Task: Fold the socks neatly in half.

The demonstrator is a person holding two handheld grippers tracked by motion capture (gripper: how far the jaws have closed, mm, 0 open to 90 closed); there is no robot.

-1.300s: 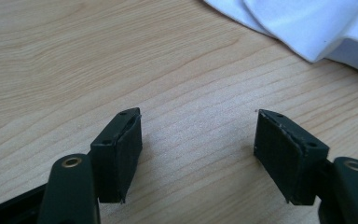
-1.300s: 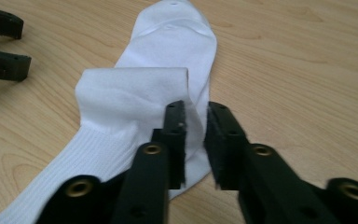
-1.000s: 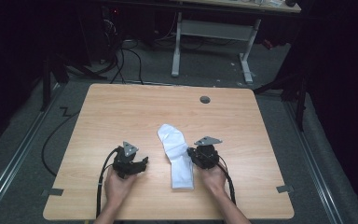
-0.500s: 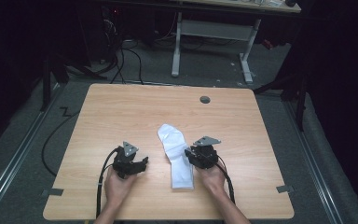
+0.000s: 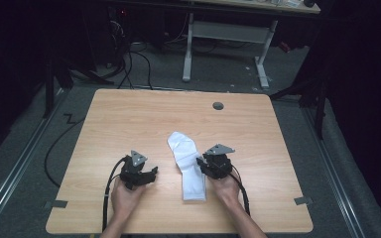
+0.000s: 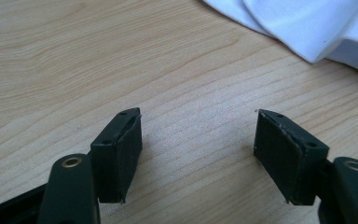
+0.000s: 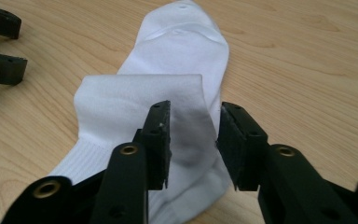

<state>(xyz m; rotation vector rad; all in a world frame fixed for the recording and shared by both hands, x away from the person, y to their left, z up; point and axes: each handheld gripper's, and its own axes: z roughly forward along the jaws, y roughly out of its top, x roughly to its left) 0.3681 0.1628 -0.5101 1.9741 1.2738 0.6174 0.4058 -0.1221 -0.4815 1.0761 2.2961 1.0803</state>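
White sock mid-frame on the surface — soft, light, limp. Right gripper fingers have just been opening over the folded edge, not pinching; left gripper open, empty — best taken at the ribbed cuff.

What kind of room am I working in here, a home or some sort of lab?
Most likely a lab or workshop, not a home: a bare wooden table with a cable port, loose cables on grey carpet, and a height-adjustable desk frame behind. On the table lies just a white sock.

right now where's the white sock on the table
In the high view the white sock lies on the table near its front middle, between the left gripper and the right gripper, right beside the latter.
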